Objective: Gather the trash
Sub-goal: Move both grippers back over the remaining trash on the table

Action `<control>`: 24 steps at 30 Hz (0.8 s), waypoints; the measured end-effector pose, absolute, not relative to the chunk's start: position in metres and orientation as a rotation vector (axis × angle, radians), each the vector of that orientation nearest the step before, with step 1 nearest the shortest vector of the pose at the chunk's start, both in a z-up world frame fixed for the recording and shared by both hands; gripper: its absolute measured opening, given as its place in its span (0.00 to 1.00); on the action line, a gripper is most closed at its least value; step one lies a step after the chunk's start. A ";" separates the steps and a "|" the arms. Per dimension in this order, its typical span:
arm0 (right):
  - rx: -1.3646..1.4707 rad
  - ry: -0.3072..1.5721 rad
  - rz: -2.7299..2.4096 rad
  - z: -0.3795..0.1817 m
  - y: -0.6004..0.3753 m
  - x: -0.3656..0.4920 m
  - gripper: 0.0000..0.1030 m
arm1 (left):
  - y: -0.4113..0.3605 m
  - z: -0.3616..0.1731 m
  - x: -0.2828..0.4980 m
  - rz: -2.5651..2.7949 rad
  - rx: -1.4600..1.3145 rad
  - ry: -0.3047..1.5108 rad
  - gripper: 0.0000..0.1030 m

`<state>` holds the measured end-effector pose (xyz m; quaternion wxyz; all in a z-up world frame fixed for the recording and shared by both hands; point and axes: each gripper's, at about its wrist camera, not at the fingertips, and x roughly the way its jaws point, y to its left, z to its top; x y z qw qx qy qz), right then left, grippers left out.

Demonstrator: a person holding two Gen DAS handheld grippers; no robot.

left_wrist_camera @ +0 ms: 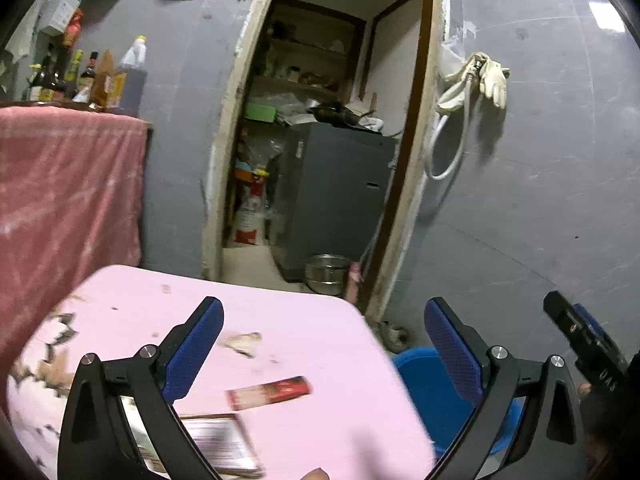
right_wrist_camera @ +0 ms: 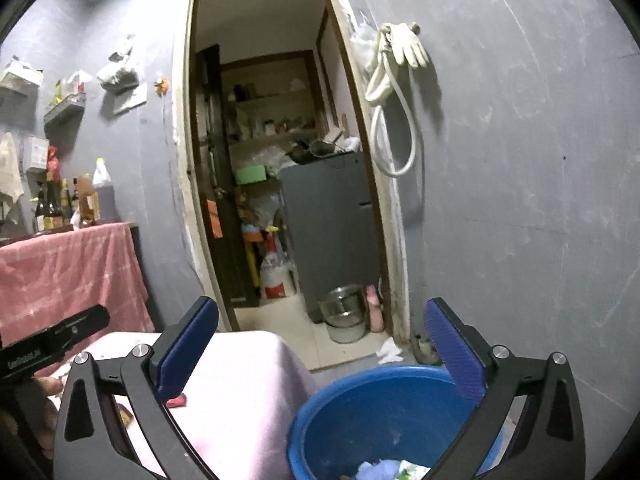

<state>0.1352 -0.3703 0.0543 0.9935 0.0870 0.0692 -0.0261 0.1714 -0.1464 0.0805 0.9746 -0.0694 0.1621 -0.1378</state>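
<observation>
My left gripper [left_wrist_camera: 323, 308] is open and empty above the pink table [left_wrist_camera: 304, 336]. On the table lie a red-and-white wrapper [left_wrist_camera: 268, 392], a flat printed packet [left_wrist_camera: 224, 444] and a torn scrap [left_wrist_camera: 242, 342]. A blue tub [left_wrist_camera: 424, 380] stands on the floor right of the table. My right gripper [right_wrist_camera: 322, 306] hangs open and empty over the blue tub [right_wrist_camera: 360, 412], which holds crumpled trash [right_wrist_camera: 384, 470] at its bottom. A small red piece [right_wrist_camera: 178, 401] lies on the pink table [right_wrist_camera: 240, 380]. Each gripper shows at the edge of the other's view.
An open doorway [right_wrist_camera: 280, 160] ahead leads to a storeroom with a grey cabinet [right_wrist_camera: 332, 220] and a steel pot [right_wrist_camera: 344, 316]. White crumpled paper [right_wrist_camera: 388, 350] lies on the floor. A pink-draped stand [left_wrist_camera: 68, 184] with bottles is at left. Gloves and a hose [left_wrist_camera: 472, 80] hang on the wall.
</observation>
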 end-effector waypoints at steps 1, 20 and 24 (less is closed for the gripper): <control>0.175 0.132 -0.052 0.055 -0.368 0.135 1.00 | -0.142 0.080 0.170 -0.269 -0.140 0.323 0.95; 0.104 0.141 0.117 0.052 -0.281 0.153 1.00 | -0.053 0.046 0.140 -0.085 -0.147 0.394 0.95; 0.097 0.179 0.150 0.045 -0.270 0.156 1.00 | -0.041 0.034 0.135 -0.066 -0.152 0.428 0.95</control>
